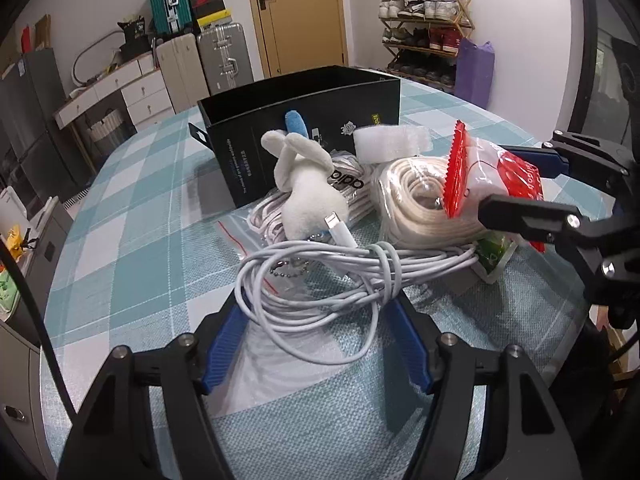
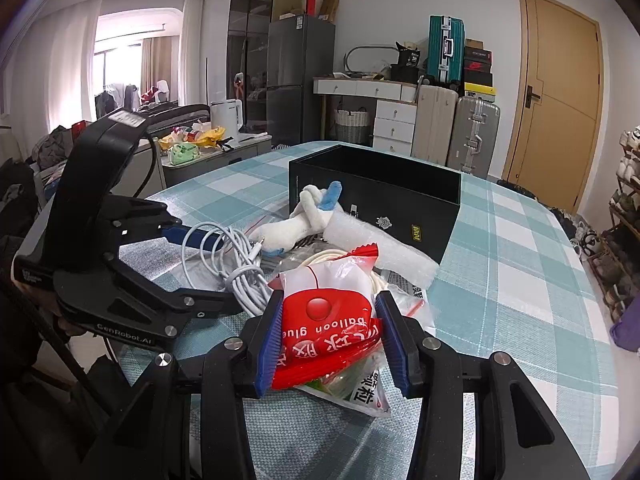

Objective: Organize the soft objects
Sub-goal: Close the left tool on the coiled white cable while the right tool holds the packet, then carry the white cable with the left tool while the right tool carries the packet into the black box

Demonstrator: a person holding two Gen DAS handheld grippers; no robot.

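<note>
— Left wrist view: what's my left gripper (image 1: 316,312) doing?
— I see it spread around the white cable bundle (image 1: 320,276), lower centre, on the checked tablecloth (image 1: 132,216).
— And the right gripper (image 2: 328,336)?
— Its blue pads (image 2: 270,344) flank the red balloon glue packet (image 2: 324,320); whether they press it, I can't tell. A black box (image 2: 400,196) sits behind, upper centre.

Open checked bench (image 2: 520,248) lies right of the pile, a wide lane there. The black box (image 2: 376,196) walls off the far side. Coiled white cable (image 1: 320,276), plush rabbit (image 1: 308,184) and rope coil (image 1: 416,200) crowd the middle, touching.
</note>
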